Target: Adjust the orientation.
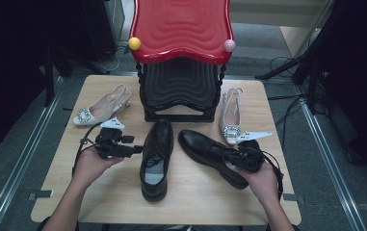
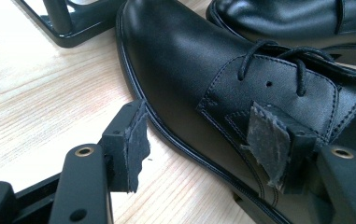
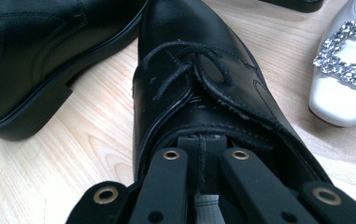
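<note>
Right gripper [image 1: 235,157] jaws pinched shut on tongue of right black shoe [image 1: 210,155] to drag it straight; left gripper [image 1: 135,149] jaws wide open, empty, straddling left black shoe [image 1: 156,159] mid-table.

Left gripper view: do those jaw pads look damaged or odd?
Yes. Both pads on the open left gripper look worn: the black facing is ragged and peeling at the edges, most clearly on the one against the black shoe.

Bare table [image 1: 99,192] lies open at front; red shelf [image 1: 181,29] blocks behind the shoes [image 1: 156,159]
</note>
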Demonstrator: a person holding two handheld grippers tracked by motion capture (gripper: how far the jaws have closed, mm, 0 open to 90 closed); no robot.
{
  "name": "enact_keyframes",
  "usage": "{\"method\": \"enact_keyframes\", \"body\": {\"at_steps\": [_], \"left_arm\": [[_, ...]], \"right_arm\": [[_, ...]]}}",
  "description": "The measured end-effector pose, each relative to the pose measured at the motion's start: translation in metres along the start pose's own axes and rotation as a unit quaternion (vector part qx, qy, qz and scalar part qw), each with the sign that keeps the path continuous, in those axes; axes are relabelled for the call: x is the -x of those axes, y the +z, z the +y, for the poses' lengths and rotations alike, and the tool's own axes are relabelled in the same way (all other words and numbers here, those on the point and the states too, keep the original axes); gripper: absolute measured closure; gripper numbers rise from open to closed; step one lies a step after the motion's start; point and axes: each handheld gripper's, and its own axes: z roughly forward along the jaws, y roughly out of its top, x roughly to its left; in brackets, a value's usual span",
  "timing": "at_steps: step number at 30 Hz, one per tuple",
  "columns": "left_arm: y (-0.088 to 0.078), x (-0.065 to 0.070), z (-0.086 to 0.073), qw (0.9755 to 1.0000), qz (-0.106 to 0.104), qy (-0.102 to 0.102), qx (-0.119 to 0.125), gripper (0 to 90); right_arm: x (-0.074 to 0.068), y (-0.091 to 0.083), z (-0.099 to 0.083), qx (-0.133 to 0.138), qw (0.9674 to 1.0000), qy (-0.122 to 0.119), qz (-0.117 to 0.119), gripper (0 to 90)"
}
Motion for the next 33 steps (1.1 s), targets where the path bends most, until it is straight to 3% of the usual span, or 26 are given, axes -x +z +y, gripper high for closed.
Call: {"method": "enact_keyframes", "body": {"at_steps": [3,9,16,17,22,27,30,31,33], "left_arm": [[0.000,-0.001,0.000,1.0000,-0.001,-0.002,0.001,38.6],[0.001,-0.003,0.000,1.0000,-0.001,-0.005,-0.001,38.6],[0.002,-0.004,0.000,1.0000,-0.003,-0.006,-0.001,38.6],[0.003,-0.004,0.000,1.0000,-0.003,-0.006,-0.002,38.6],[0.004,-0.004,0.000,1.0000,-0.002,-0.004,-0.001,38.6],[0.004,-0.005,0.000,1.0000,-0.004,-0.006,-0.001,38.6],[0.003,-0.005,0.000,1.0000,-0.003,-0.006,-0.002,38.6],[0.003,-0.005,0.000,1.0000,-0.003,-0.007,0.000,38.6],[0.003,-0.005,0.000,1.0000,-0.003,-0.009,0.001,38.6]], "right_arm": [[0.002,-0.010,-0.001,0.005,0.9999,-0.014,0.000,90.0],[0.005,-0.036,-0.007,0.029,0.9994,-0.020,-0.005,90.0],[0.018,-0.057,-0.012,0.053,0.9983,-0.006,-0.024,90.0],[0.022,-0.060,-0.015,0.053,0.9980,0.002,-0.035,90.0],[0.035,-0.058,-0.022,0.041,0.9975,0.006,-0.058,90.0],[0.041,-0.054,-0.025,0.039,0.9981,0.016,-0.045,90.0],[0.042,-0.054,-0.025,0.039,0.9978,0.014,-0.052,90.0],[0.043,-0.052,-0.026,0.029,0.9974,0.011,-0.065,90.0],[0.045,-0.051,-0.028,0.023,0.9976,0.013,-0.064,90.0]]}}
